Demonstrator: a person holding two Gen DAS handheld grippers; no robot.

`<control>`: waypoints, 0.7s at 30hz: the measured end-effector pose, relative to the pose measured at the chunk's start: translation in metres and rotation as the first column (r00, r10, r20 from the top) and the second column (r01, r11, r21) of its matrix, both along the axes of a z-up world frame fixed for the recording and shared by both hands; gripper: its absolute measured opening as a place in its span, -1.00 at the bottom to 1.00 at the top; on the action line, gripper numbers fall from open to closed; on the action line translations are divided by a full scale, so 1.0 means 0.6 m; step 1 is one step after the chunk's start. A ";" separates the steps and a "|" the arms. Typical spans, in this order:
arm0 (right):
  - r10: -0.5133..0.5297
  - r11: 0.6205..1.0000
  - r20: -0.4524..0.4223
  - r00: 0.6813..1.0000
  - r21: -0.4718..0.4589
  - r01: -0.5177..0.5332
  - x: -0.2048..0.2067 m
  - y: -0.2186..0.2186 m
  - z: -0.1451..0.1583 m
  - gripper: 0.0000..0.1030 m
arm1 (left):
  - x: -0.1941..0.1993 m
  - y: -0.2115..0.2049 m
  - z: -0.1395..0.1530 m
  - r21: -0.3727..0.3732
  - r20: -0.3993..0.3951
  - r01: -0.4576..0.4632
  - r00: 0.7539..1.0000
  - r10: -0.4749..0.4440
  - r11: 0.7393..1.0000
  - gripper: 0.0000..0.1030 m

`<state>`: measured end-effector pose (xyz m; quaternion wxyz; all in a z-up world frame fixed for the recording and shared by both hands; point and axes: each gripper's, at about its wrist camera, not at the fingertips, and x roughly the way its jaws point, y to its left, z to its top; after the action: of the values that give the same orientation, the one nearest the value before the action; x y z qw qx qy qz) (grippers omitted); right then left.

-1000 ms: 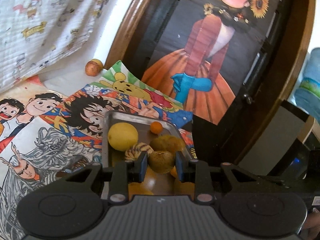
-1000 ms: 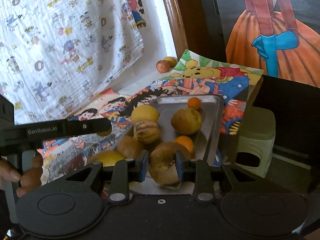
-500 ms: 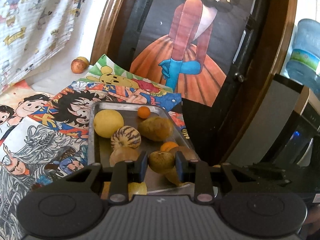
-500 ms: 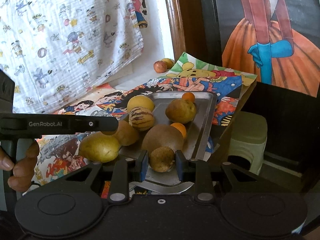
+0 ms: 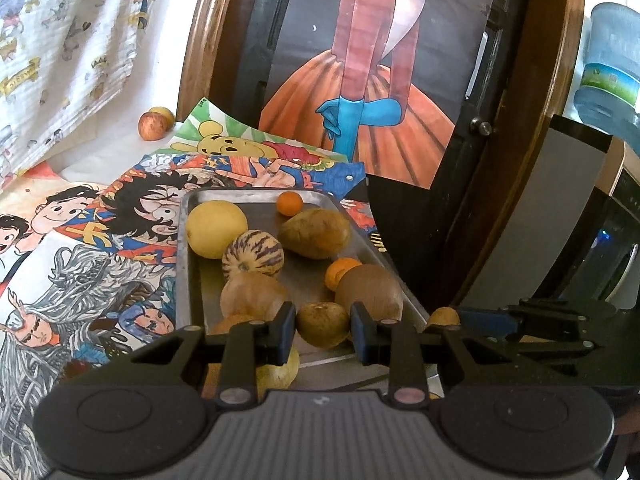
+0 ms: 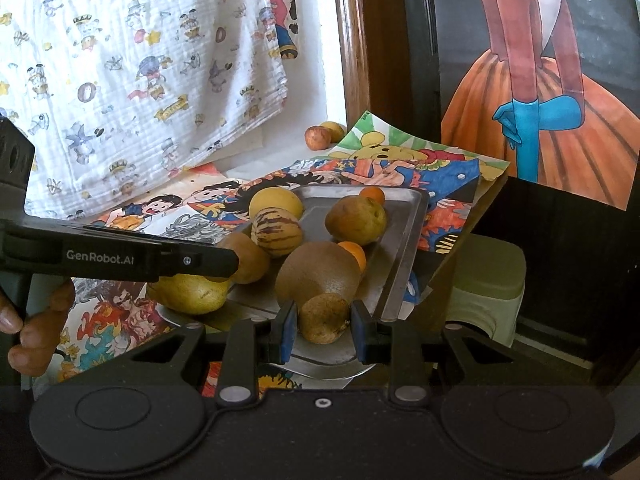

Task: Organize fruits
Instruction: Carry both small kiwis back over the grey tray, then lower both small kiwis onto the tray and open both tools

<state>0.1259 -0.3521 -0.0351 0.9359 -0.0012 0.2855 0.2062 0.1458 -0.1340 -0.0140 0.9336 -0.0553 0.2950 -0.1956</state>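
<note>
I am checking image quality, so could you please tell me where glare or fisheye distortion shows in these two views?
Left wrist view: the brown wooden door frame bows strongly, and the wall beside the white cartoon-print cloth is washed out. Right wrist view: the same cloth is bright but readable.

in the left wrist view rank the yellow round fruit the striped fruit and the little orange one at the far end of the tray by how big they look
1. Yellow round fruit
2. Striped fruit, somewhat smaller though nearer the camera
3. Little orange fruit, clearly smallest, though it also sits farthest away
</note>
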 end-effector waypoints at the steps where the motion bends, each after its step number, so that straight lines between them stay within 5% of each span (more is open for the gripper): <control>1: 0.001 1.000 0.002 1.000 -0.002 -0.001 -0.001 0.000 -0.001 -0.41 | 0.000 -0.001 0.000 0.005 0.000 0.002 1.000 -0.002 1.000 -0.37; 21: 0.011 0.995 0.076 0.997 -0.102 -0.003 -0.004 -0.002 -0.021 -0.41 | -0.002 -0.048 -0.020 0.169 -0.030 0.056 0.998 -0.052 0.984 -0.34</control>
<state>0.1236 -0.3531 -0.0475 0.9441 -0.0580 0.2598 0.1944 0.1447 -0.1626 -0.0263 0.9255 0.0302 0.3239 -0.1943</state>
